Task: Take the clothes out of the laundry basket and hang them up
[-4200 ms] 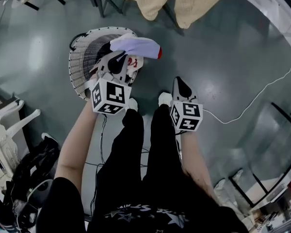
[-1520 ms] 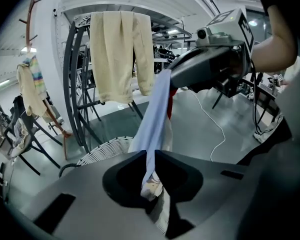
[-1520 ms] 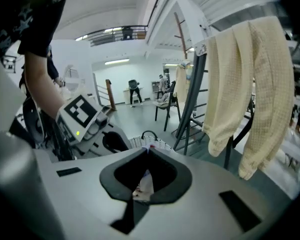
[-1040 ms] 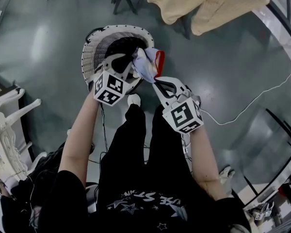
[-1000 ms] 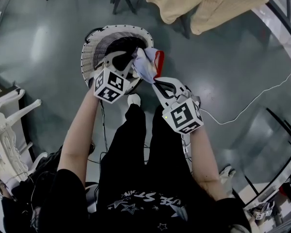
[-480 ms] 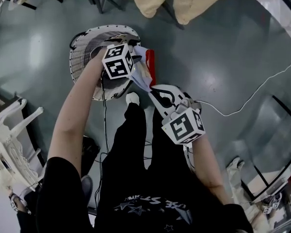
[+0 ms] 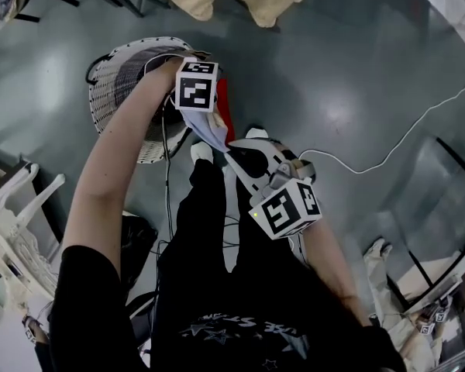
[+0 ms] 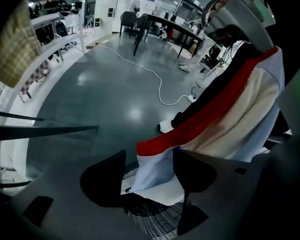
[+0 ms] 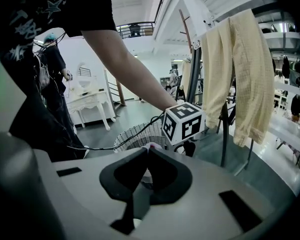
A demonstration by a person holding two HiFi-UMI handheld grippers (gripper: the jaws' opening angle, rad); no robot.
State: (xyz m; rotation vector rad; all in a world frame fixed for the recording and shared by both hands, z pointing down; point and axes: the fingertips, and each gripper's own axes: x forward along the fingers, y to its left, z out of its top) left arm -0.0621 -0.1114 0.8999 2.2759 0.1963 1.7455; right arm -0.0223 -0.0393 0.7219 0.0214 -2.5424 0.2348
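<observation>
garment: limp white-cream cloth, red band
basket: round white mesh
left gripper: jaws just opening, garment loose between
right gripper: clamps garment

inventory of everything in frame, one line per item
laundry basket: one, white wicker, ahead of the feet.
garment: one, white, cream and red, running from the right gripper to the left gripper, above the basket.
rack: one, dark, beyond the basket.
hanging clothes: two pieces, cream, draped on the rack.
floor: one, grey, glossy.
cable: one, white, trailing over the floor.
dressing table: one, white, background.
shoes: two, white, below the grippers.
left gripper: one, grey, jaws apart, just been opening; garment's edge in the gap, unpinched.
right gripper: one, grey, shut on the garment.
</observation>
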